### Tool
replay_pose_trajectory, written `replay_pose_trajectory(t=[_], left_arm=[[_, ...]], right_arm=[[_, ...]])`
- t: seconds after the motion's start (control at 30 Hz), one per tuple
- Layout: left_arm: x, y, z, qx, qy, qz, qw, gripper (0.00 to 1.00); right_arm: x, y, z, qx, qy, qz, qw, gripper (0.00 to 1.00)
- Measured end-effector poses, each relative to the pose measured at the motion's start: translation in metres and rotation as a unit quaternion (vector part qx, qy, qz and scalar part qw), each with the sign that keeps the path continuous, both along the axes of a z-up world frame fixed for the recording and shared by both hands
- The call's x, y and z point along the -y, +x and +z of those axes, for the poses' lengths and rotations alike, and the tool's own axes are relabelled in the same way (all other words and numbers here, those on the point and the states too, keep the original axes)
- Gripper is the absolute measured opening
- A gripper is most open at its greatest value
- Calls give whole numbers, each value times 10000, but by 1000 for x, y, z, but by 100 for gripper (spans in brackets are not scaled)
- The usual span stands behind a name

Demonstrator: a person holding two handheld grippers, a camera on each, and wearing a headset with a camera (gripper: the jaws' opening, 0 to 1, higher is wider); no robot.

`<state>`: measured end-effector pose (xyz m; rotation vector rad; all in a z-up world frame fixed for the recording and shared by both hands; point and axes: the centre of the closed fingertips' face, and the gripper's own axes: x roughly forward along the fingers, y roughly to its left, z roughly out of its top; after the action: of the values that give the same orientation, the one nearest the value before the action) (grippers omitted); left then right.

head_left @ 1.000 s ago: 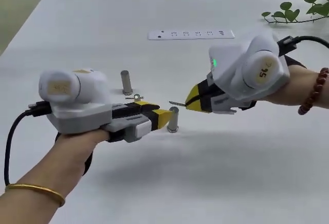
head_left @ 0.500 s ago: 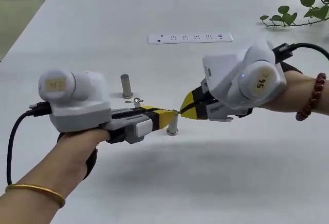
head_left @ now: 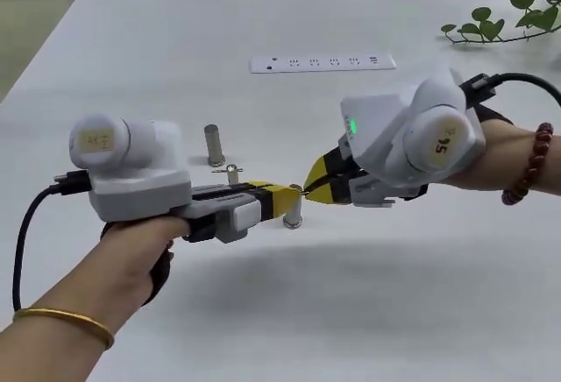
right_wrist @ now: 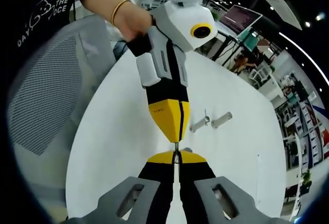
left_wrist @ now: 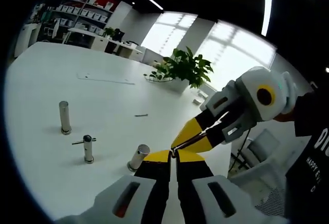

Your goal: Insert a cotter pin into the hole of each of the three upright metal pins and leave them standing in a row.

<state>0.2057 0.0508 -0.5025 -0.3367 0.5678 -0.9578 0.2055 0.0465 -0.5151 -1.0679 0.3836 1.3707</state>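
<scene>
Grippers: your right gripper (right_wrist: 176, 160) pinches a cotter pin (right_wrist: 176, 149); your left gripper (left_wrist: 175, 154), jaws pressed together, meets it tip to tip. Near metal pin (head_left: 294, 215) stands just below the tips. Middle metal pin (head_left: 233, 174) carries a second cotter pin (left_wrist: 79, 142); far metal pin (head_left: 214, 145) stands bare.

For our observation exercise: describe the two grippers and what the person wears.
The left gripper and right gripper have pale grey rounded bodies, black jaws with yellow tips, black cables. Gold bangle on the left wrist, reddish-brown bead bracelet on the right.
</scene>
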Motion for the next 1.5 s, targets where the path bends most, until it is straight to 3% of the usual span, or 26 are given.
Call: replay_pose_trajectory(t=[0.13,0.23,0.27,0.53,0.63,0.7,0.83,0.87,0.9,0.93,0.97,1.0,1.07,1.1,1.17,1.27,1.37,1.5], left_arm=[[0,-1,1,225,110,-70,9997,0],[1,-1,3,300,122,-85,9994,0],[1,0,4,378,117,-110,9992,0],[2,-4,6,598,227,-262,9976,0],[1,-6,7,691,241,-314,9968,0],[-1,-7,7,731,269,-330,9964,0],[-4,-13,7,884,300,-434,9947,0],[-4,-14,7,905,290,-463,9944,0],[-4,-16,9,964,254,-510,9937,0],[-5,-17,9,983,247,-521,9935,0],[-5,-18,8,995,247,-543,9932,0],[-5,-19,8,1007,242,-563,9930,0],[-5,-21,7,1029,263,-631,9923,0],[-6,-22,7,1058,264,-671,9918,0],[-6,-24,9,1070,200,-714,9915,0],[-5,-27,11,1087,81,-793,9909,0],[-4,-31,16,1097,-88,-863,9902,0],[-3,-34,18,1100,-166,-934,9894,0]], right_arm=[[0,-1,0,-47,38,-40,10000,0],[-1,-2,0,-295,189,-253,9991,0],[-1,-4,0,-507,287,-356,9977,0],[0,-3,1,-1023,725,-802,9889,0],[0,-7,4,-1381,977,-1002,9805,2],[1,-10,4,-1769,1156,-1277,9690,3],[1,-13,5,-2108,1446,-1479,9554,5],[1,-14,5,-2332,1585,-1613,9458,5],[2,-14,4,-2367,1614,-1635,9440,5],[2,-16,4,-2519,1706,-1690,9375,6],[3,-17,3,-2610,1739,-1693,9343,6],[2,-19,4,-2799,1854,-1740,9258,6],[2,-22,4,-3006,1953,-1786,9163,7],[3,-24,3,-3164,2005,-1807,9094,6],[5,-25,2,-3270,2046,-1812,9047,7],[5,-30,4,-3532,2173,-1793,8921,7],[6,-32,4,-3589,2190,-1742,8904,7],[4,-38,8,-3761,2322,-1693,8809,7]])
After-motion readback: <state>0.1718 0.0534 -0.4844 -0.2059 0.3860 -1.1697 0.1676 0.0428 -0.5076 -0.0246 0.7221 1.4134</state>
